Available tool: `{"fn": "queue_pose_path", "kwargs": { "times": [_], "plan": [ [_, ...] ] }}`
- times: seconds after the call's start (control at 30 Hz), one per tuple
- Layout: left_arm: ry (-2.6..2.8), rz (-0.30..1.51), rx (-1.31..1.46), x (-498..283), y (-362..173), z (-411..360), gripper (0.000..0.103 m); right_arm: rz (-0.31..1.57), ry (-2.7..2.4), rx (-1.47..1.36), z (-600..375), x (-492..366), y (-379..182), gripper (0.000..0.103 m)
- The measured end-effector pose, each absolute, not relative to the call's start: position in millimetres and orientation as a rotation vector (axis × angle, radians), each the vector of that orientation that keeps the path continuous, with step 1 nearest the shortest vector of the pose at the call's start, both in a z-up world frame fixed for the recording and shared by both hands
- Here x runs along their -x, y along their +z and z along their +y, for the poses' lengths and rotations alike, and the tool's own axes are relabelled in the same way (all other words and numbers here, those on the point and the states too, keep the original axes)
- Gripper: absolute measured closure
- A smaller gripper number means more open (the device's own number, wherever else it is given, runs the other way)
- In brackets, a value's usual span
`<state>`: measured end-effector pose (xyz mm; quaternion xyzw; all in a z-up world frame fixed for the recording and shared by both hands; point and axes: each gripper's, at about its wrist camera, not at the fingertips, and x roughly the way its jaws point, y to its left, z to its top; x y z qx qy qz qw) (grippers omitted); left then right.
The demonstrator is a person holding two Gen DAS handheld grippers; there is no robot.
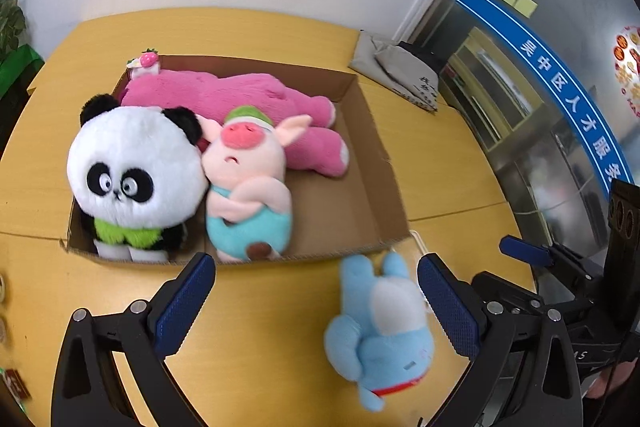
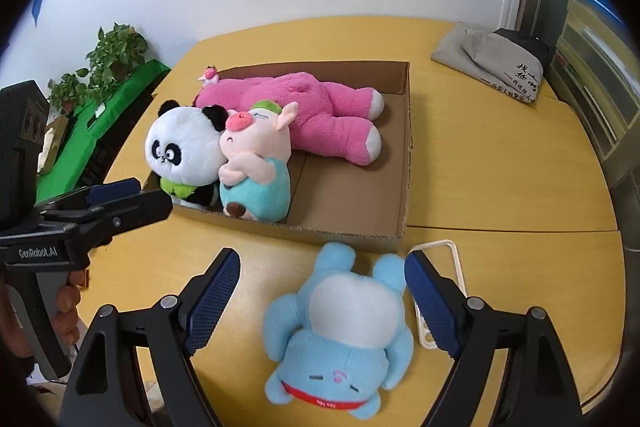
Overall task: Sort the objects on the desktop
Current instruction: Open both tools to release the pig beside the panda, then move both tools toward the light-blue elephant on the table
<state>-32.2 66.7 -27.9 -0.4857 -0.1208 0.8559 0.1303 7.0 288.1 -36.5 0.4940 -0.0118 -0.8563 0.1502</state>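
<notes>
Blue plush toy (image 2: 340, 331) lying on its back on the yellow bench (image 2: 500, 187), just outside the near wall of the cardboard box (image 2: 404, 163), head toward the camera. Right tool (image 2: 322, 301) spread wide and straddling the toy, holding nothing; left tool (image 1: 316, 307) likewise released and empty, hovering off to the toy's left side. Inside the box: panda (image 2: 186, 147) and pig (image 2: 256, 167) packed into the near-left corner, pink bear (image 2: 312, 115) stretched along the back, bare floor showing only on the right half. Likely trouble: pinching only loose fur or an ear, letting the soft body sag and slip on the lift; snagging a dangling leg on the box's near wall and shoving the light carton; catching the white plastic frame (image 2: 456, 267) lying right beside the right finger; crowding between the two tools, close together here. Open room over the box's right half and on the bench to the right, short of the folded grey bag (image 2: 480, 55).
</notes>
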Motion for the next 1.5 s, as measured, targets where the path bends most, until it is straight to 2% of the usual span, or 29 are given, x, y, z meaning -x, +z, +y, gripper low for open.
{"fn": "queue_pose_path", "kwargs": {
  "times": [0.53,1.03,1.23,1.5],
  "plan": [
    [2.483,-0.367,1.392,-6,-19,111,0.001,-0.099,-2.45,-1.376,321,-55,-32,0.019],
    [2.394,-0.415,1.444,12,-53,109,0.001,-0.063,-2.418,-1.42,309,-44,-43,0.019],
    [2.345,-0.461,1.497,12,-76,101,0.001,-0.029,-2.374,-1.435,310,-39,-61,0.019],
    [2.259,-0.484,1.58,7,-112,102,0.001,-0.095,-2.389,-1.565,376,-37,-112,0.019]
  ]
}}
